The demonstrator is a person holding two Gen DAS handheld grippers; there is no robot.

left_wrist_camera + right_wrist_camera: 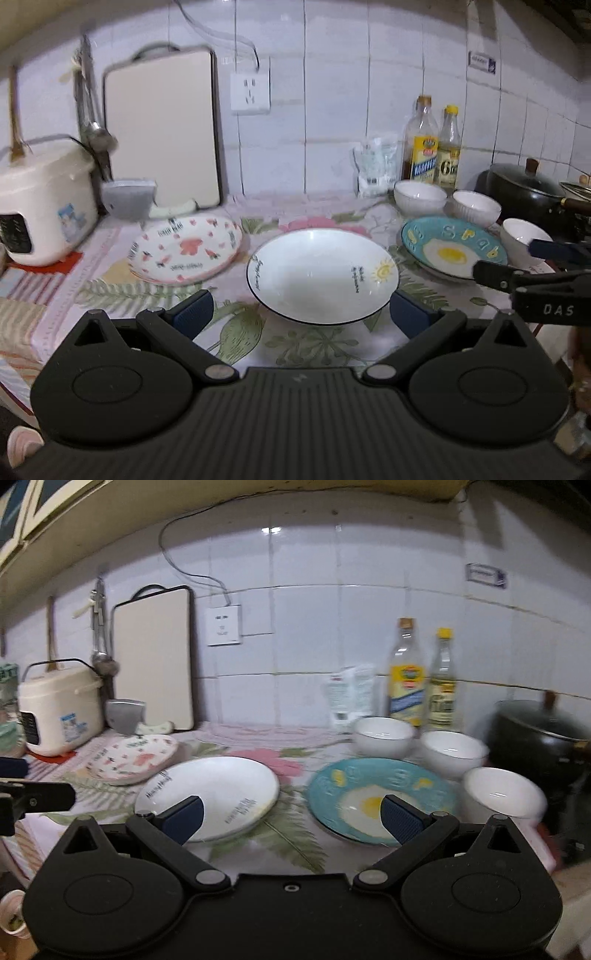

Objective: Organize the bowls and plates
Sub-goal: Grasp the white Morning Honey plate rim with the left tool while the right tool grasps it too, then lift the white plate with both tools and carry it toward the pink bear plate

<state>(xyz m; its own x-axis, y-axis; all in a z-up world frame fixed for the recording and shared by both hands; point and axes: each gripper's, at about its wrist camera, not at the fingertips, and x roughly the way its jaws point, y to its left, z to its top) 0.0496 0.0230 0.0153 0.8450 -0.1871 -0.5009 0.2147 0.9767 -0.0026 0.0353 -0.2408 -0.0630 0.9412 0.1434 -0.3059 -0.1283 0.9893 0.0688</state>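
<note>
Two grippers hover over a floral cloth [236,339] on a tiled counter. Left gripper [300,312]: jaws wide, empty, just before the white sun plate [321,275]. Right gripper [291,814]: jaws wide, empty, between that plate and the blue egg plate [380,797]. A pink patterned plate [184,249] lies left, apart. Three white bowls [384,736] [454,751] [504,794] curve behind the egg plate, near two bottles [421,147] and a dark pot [524,188]. Rice cooker [44,206] at far left.
</note>
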